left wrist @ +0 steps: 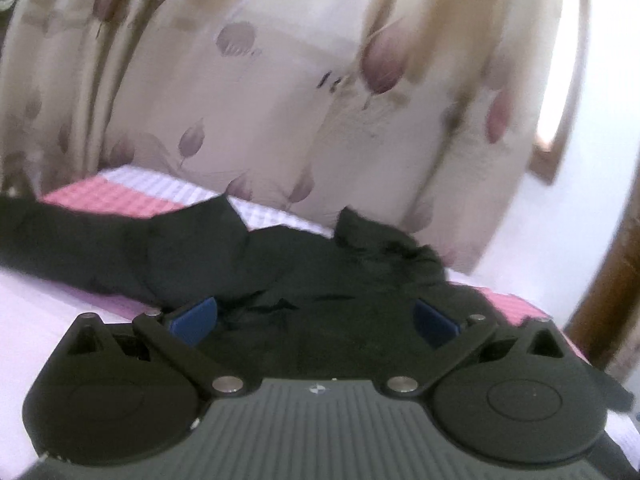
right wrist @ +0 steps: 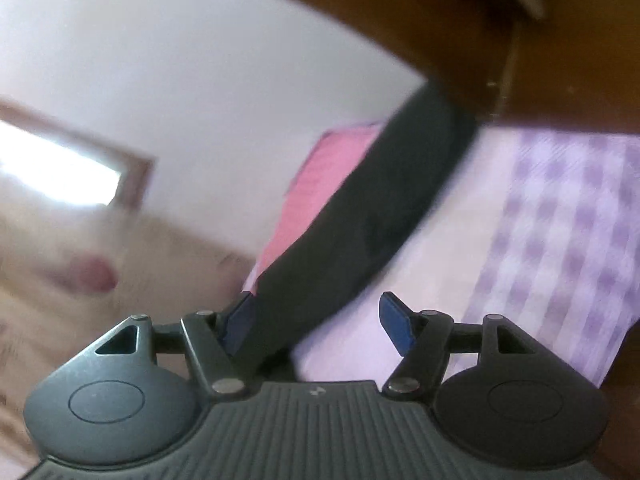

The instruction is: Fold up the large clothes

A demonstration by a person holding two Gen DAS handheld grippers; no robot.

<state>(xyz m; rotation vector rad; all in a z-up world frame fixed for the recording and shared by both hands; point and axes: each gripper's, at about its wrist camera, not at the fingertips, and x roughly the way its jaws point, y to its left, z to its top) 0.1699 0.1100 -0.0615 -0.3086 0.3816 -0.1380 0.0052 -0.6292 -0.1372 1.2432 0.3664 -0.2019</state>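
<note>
My left gripper is spread wide with nothing pinched; the black garment lies crumpled on the bed straight ahead and under its blue pads, a long part trailing off to the left. I judge it is lined up to take a fresh hold. My right gripper is also wide open, gripping nothing; a dark band of the garment runs ahead from beside its left pad, up and to the right across the checked sheet. The picture is blurred, so I cannot tell whether they touch.
</note>
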